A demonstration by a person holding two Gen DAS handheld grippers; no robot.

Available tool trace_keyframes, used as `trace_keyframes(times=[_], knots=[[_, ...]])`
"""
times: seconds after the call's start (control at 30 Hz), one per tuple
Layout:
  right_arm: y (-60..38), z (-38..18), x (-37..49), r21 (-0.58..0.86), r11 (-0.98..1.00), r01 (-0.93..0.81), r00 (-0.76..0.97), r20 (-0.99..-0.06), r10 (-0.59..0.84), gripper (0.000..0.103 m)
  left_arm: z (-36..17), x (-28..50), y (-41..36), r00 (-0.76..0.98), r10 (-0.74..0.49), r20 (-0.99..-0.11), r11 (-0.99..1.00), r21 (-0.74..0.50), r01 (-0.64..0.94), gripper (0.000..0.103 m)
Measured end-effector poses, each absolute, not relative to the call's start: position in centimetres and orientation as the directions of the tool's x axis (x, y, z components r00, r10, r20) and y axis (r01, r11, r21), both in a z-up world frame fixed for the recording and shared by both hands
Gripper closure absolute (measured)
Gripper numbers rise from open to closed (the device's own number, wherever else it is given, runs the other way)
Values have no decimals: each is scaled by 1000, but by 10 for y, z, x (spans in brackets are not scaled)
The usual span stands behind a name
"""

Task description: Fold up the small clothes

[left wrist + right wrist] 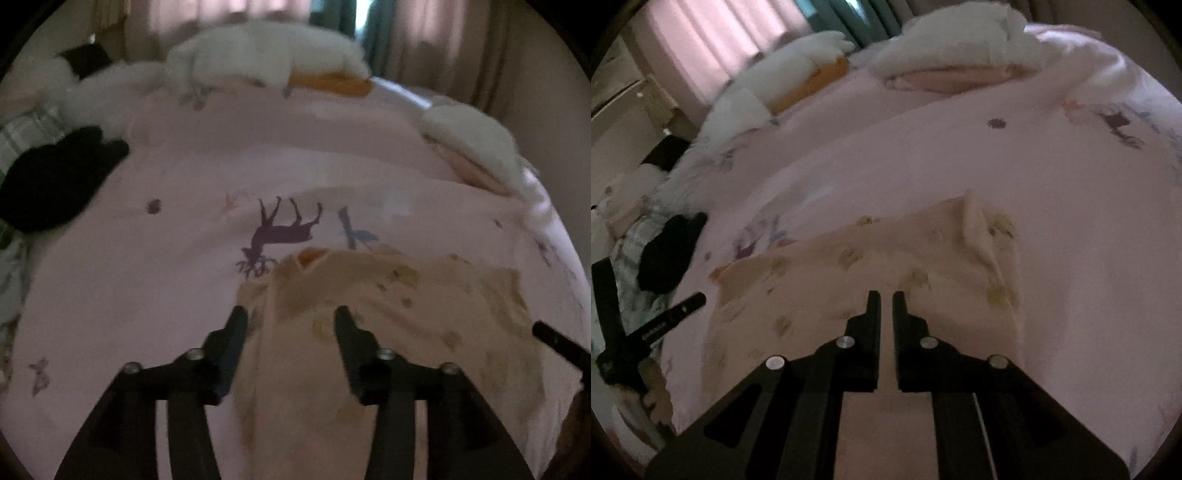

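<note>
Two grippers hang above one small peach garment on a pink bed.

Seen from the left wrist, the left gripper [291, 314] has its jaws parted about halfway with nothing caught between them; cloth only shows beneath the gap. The garment [388, 332], printed with faint yellowish figures, spreads from the middle toward 4 o'clock, its neckline at about 12 o'clock of the fingertips, beside a purple deer printed on the bedsheet [280, 155]. My guess is the jaws are apart because this side of the fold is laid down. A black piece of clothing [55, 177] waits at 9 o'clock, probably next in line, and white pillows [266, 51] sit at 12 o'clock.

From the right wrist, the right gripper [885, 295] shows only a thin slit between its jaws, and nothing is pinched there. Below it the garment lies flat, one edge turned up into a ridge at 1 o'clock, likely a flap that needs smoothing. The other gripper's tip pokes in at 9 o'clock.
</note>
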State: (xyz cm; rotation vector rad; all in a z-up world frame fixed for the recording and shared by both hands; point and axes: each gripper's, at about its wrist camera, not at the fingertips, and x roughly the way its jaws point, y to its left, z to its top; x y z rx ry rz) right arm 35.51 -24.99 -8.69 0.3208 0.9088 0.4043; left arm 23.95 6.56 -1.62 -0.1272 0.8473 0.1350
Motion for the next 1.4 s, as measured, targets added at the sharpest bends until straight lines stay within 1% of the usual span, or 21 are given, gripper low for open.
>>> trace_keyframes(times=[0.07,0.1,0.13,0.17,0.2,0.3,0.4,0.43,0.5,0.53,0.7,0.8,0.9,0.97,1.07,1.17,1.27,1.3,1.33,1.4], knots=[[-258,-81,328,445,870,-214,565,-669,482,94,-14,213,68,664,26,-747,982,-104,-156,52],[-261,-80,319,453,866,-212,567,-665,487,92,-15,201,69,664,1,-747,979,-135,-154,52],[-265,-82,308,469,858,-209,560,-662,498,87,-20,185,68,662,-44,-749,972,-185,-145,51],[-265,-85,302,477,853,-210,554,-661,506,84,-25,178,66,653,-74,-754,967,-215,-139,51],[-266,-88,294,484,849,-211,545,-663,513,79,-30,175,62,640,-93,-762,963,-232,-137,51],[-262,-98,273,473,860,-190,536,-684,494,74,-53,155,52,607,-173,-775,941,-312,-131,51],[-259,-109,259,489,855,-173,503,-702,503,68,-72,153,43,576,-207,-791,922,-355,-156,51],[-258,-111,255,496,852,-168,496,-704,508,64,-79,152,43,560,-220,-798,912,-372,-172,51],[-259,-118,251,500,853,-149,492,-711,502,57,-85,152,44,537,-224,-813,902,-382,-202,51],[-259,-120,249,499,855,-137,496,-713,496,56,-87,152,46,541,-229,-809,898,-391,-204,51],[-263,-128,243,521,847,-104,497,-711,498,54,-90,154,43,565,-239,-789,895,-405,-187,50],[-265,-132,243,547,833,-84,492,-704,512,50,-90,157,44,572,-246,-783,895,-410,-176,49],[-265,-139,246,572,817,-78,483,-695,532,47,-94,161,45,570,-256,-781,890,-421,-178,45],[-265,-146,250,589,805,-70,471,-692,547,45,-95,163,44,555,-253,-792,896,-408,-175,45],[-262,-150,248,581,806,-113,484,-676,555,41,-95,168,44,556,-251,-792,900,-403,-168,43],[-260,-152,248,581,803,-132,489,-667,563,38,-97,168,42,568,-257,-782,901,-406,-150,36],[-265,-155,249,626,768,-133,498,-628,598,31,-97,170,38,576,-248,-779,911,-390,-135,30],[-266,-156,248,646,751,-135,500,-610,615,28,-98,171,36,577,-247,-779,915,-384,-127,26],[-267,-156,248,650,748,-136,500,-606,618,27,-98,172,33,578,-245,-778,921,-374,-113,22],[-264,-155,248,642,752,-147,497,-609,617,25,-98,173,30,581,-239,-778,927,-360,-101,20]])
